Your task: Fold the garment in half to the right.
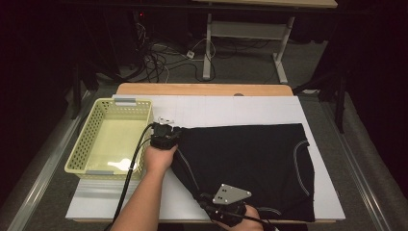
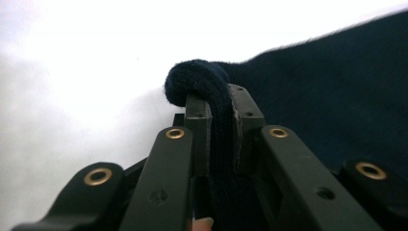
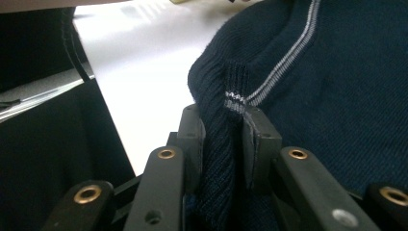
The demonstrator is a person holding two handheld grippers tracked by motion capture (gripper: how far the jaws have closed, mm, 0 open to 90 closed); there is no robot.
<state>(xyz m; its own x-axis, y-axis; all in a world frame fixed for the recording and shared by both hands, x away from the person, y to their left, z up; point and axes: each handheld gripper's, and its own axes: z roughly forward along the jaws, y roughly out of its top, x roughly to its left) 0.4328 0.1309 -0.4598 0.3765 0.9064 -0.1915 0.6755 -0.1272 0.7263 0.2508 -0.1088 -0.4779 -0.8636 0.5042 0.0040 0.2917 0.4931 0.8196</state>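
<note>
Along the left side of the counter [image 1: 192,108] sits a pale yellow basket [image 1: 111,137], and just to its right my left gripper [image 1: 165,135] is clamped on the far-left corner of the dark sweater [image 1: 250,163]. From the left gripper view I see a fold of knit bulging over the tips of the left gripper [image 2: 219,103], pinched tight between the two pads, so that hold looks sound to me.

Moving right, the sweater lies flat across the white sheet, its long axis running left to right, and its left edge slants from the left gripper down toward the near edge. My right gripper [image 1: 230,208] sits at that near edge, closed on the ribbed hem; in the right gripper view the cloth with its grey stripe stands squeezed between the pads of the right gripper [image 3: 226,120].

So both held points lie on the sweater's left side, with the bulk of it stretching away to my right. Any fold I judge would carry these two corners rightward over the body. The left hand is the nearer one to the basket.

The sweater is dark navy rib knit with thin pale grey piping curving near its right end, limp and slightly rumpled.
</note>
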